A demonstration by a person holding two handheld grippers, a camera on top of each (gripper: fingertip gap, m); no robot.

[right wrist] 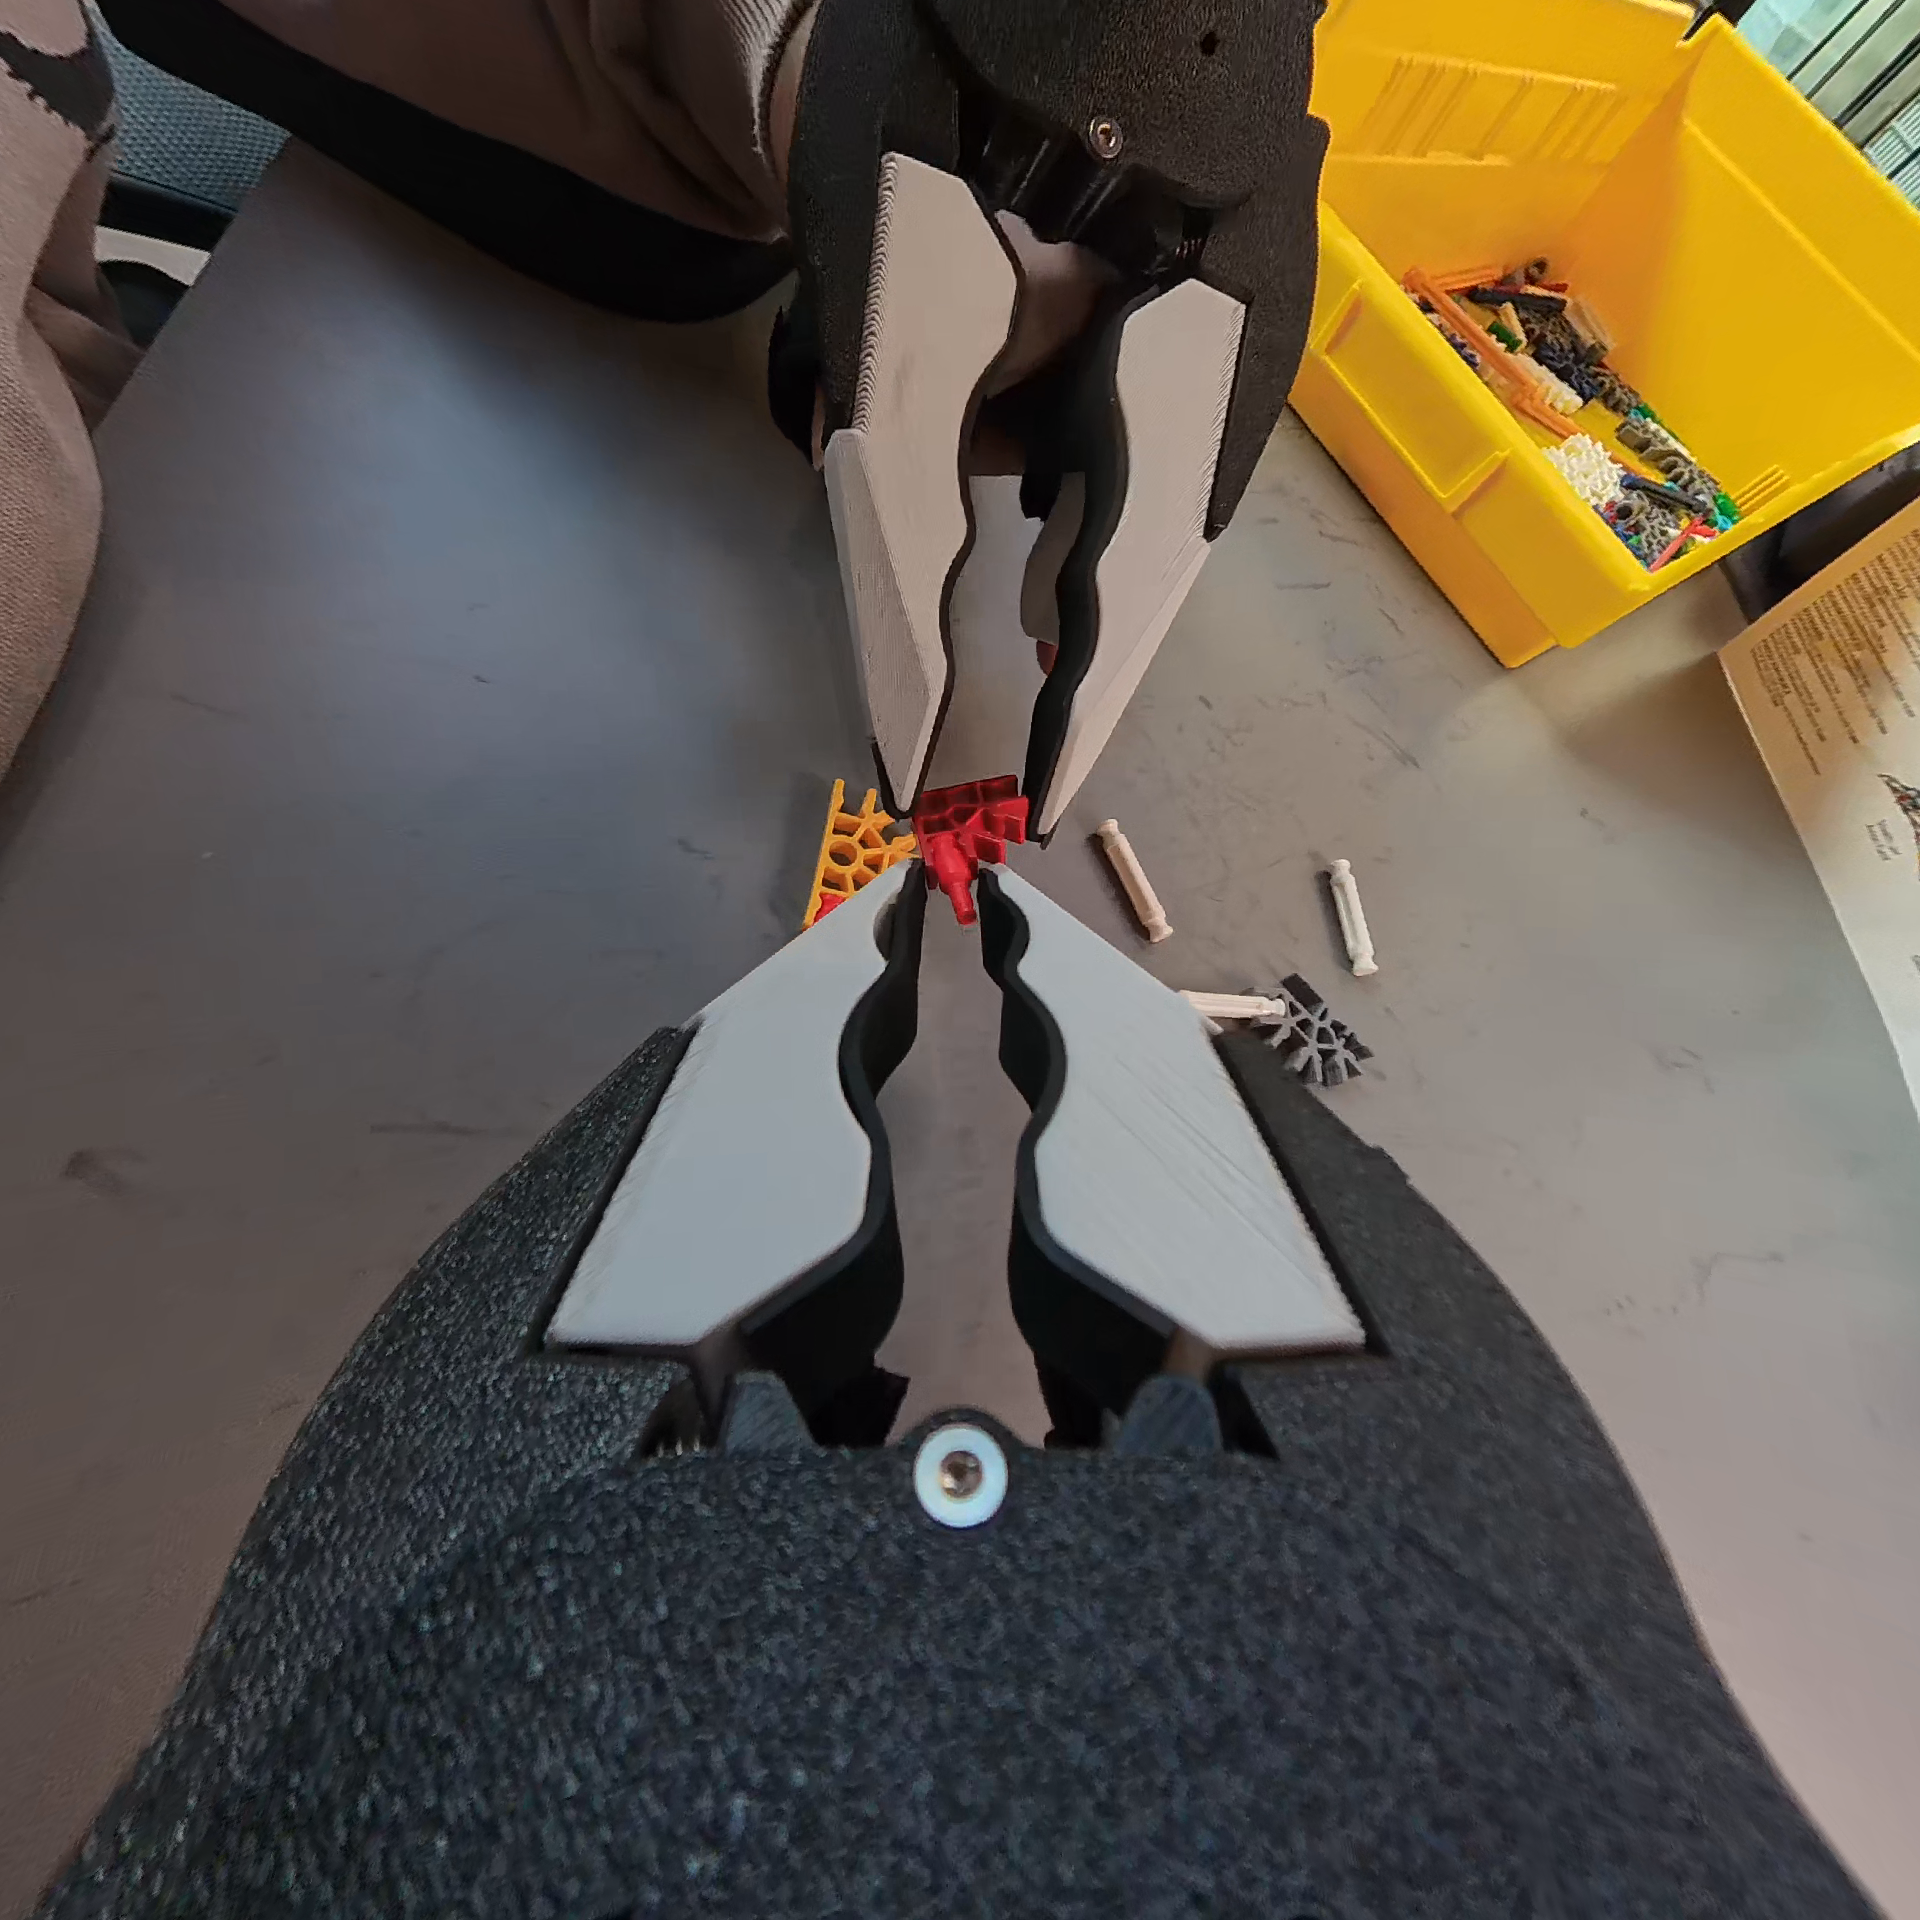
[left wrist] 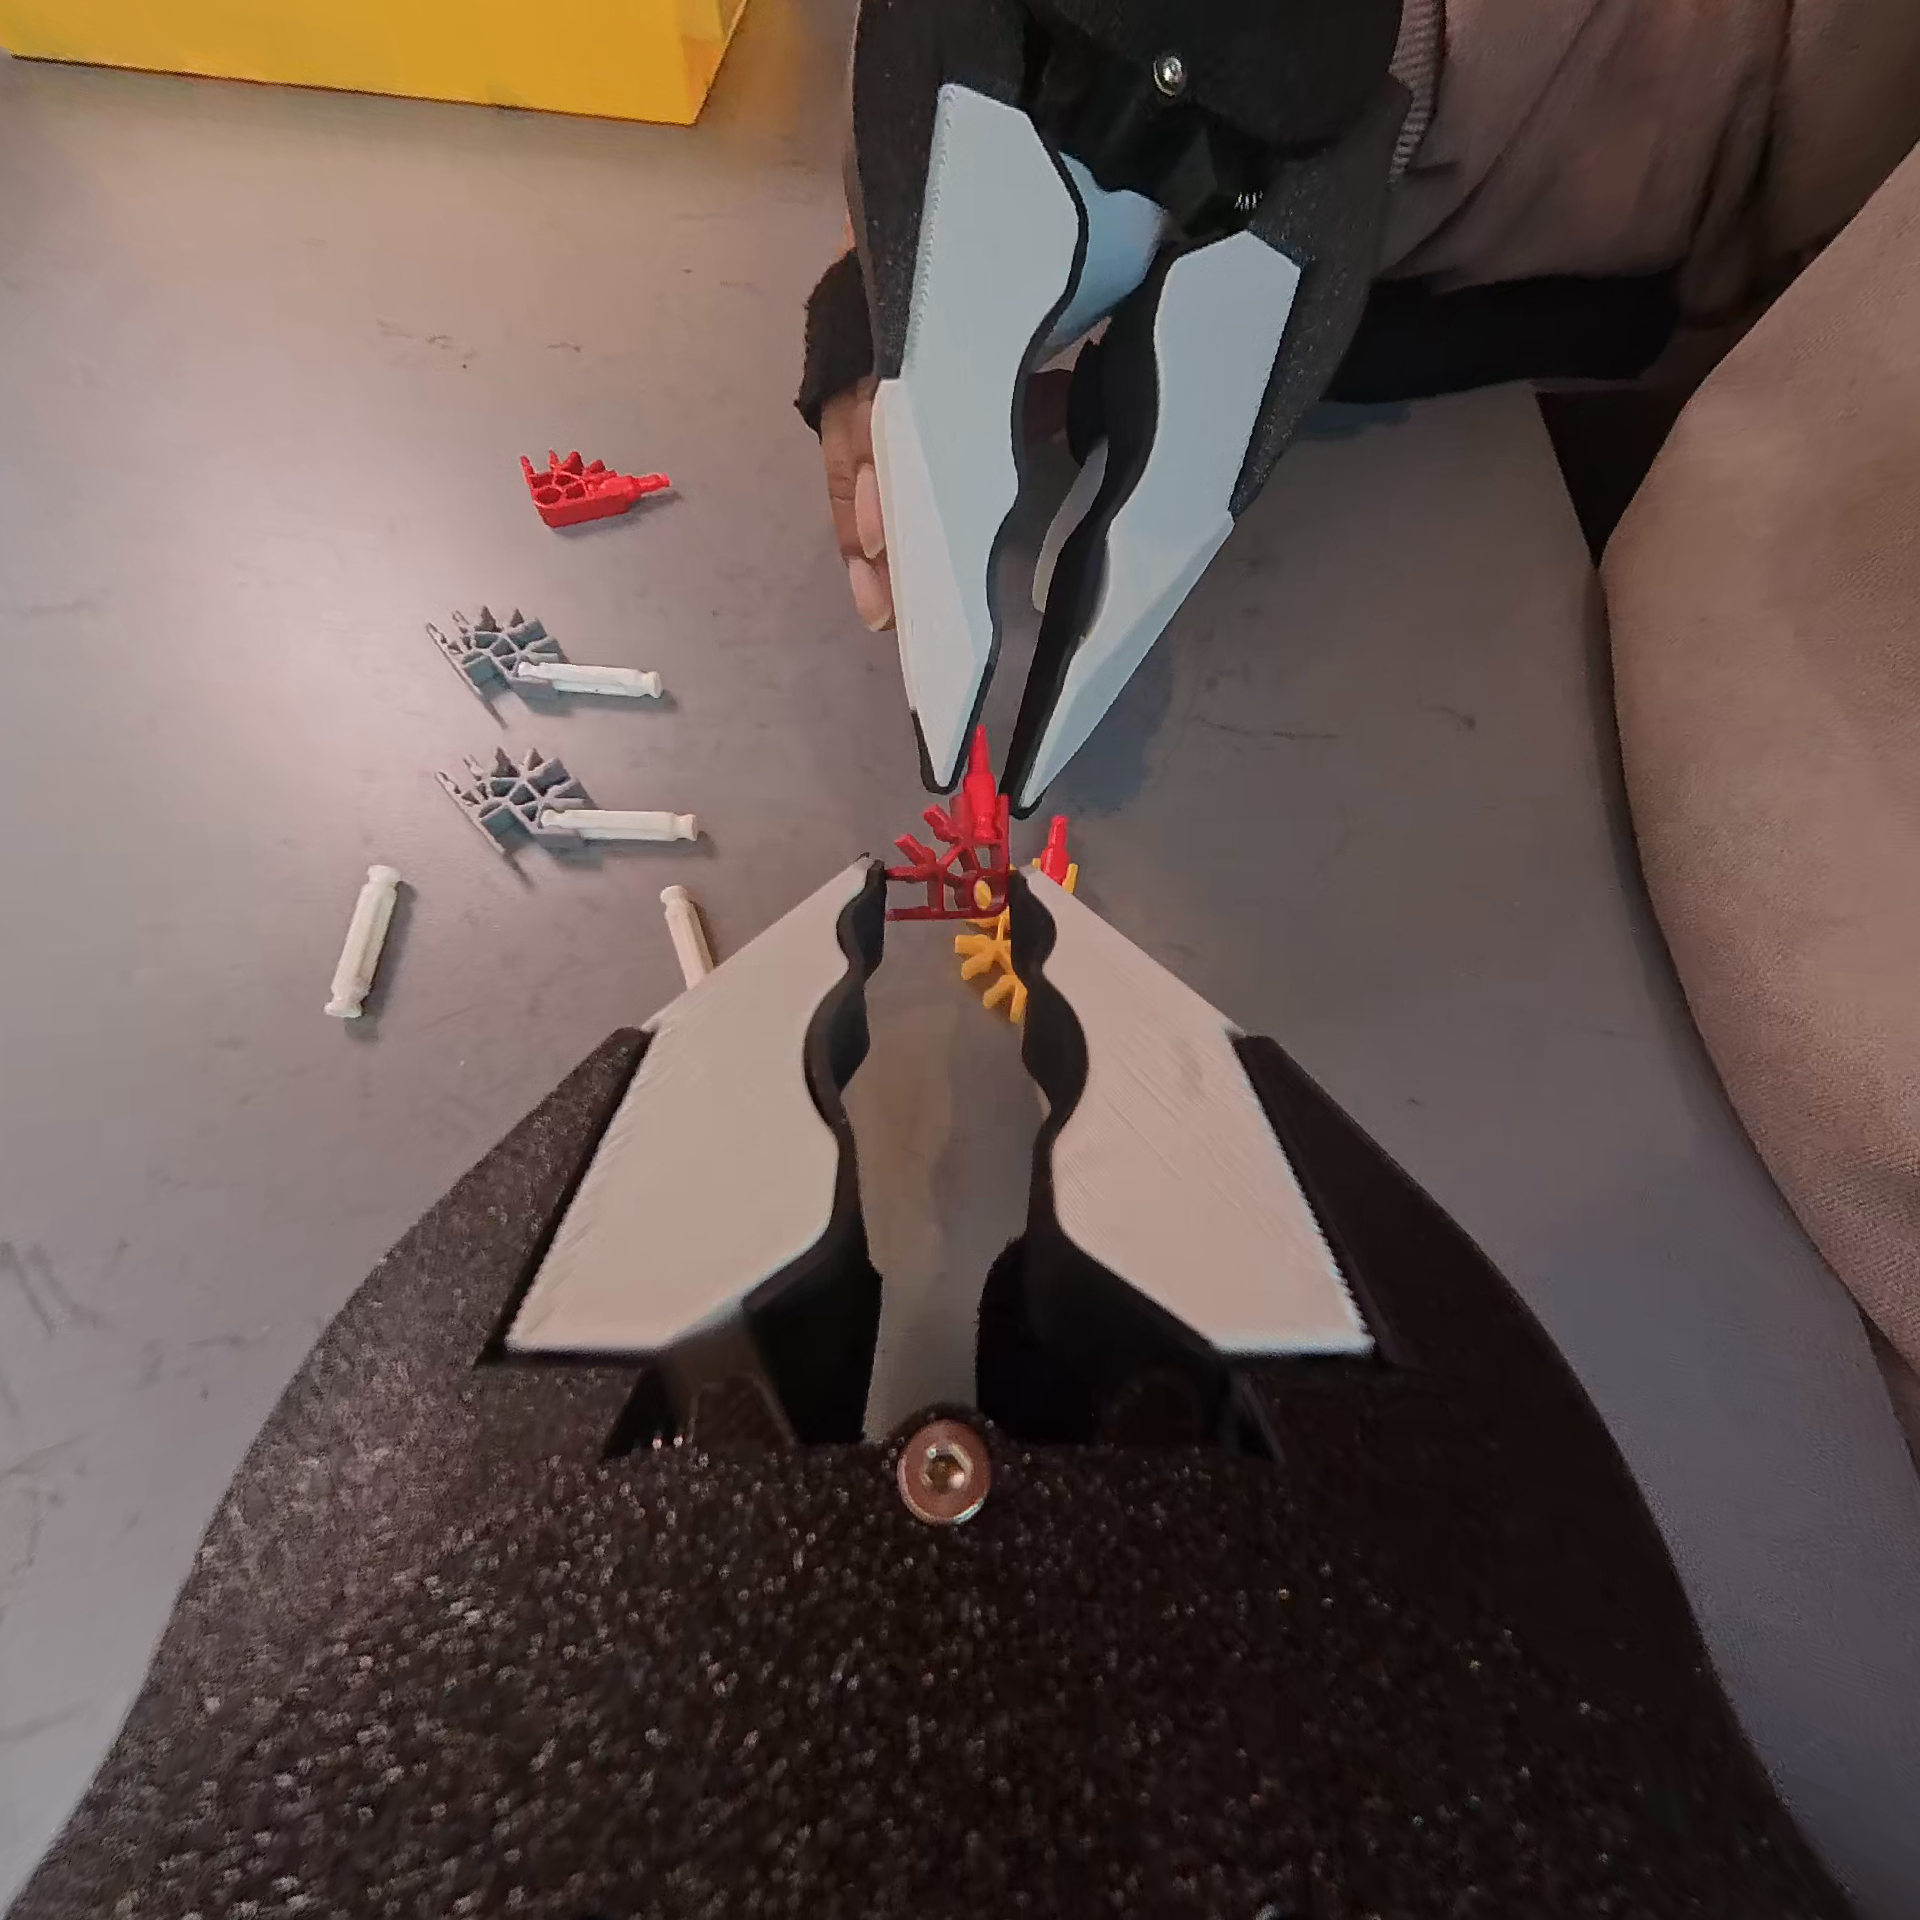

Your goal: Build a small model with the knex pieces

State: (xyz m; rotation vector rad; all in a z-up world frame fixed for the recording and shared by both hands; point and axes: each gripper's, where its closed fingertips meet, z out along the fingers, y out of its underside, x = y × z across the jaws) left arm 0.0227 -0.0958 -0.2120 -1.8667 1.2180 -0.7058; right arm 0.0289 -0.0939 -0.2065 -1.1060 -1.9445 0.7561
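Grey tabletop (left wrist: 208, 312) is seen as the work surface. At its far left a yellow bin (right wrist: 1714, 260) is set; a jumble of small building pieces (right wrist: 1579, 416) of many colours is held in its bottom, with most of the bin bare.

Right of the bin, three joined pairs are laid in a row: a red pair (left wrist: 587, 488) and two grey connectors (left wrist: 499, 660) (left wrist: 520, 795), each with a white rod plugged in. Two loose white rods (left wrist: 358, 940) (left wrist: 686, 935) are left unjoined nearer.

At the centre, a red connector (left wrist: 945, 883) is clamped between the tips of the left gripper (left wrist: 945, 883), raised above the table. A red rod (right wrist: 958, 888), seated in that connector, appears to be pinched by the nearly closed right gripper (right wrist: 951, 883). Just beneath, a yellow connector (left wrist: 992, 956) with its own red rod is lying on the table.

On the right, a brown sleeve (left wrist: 1714, 727) is seen.
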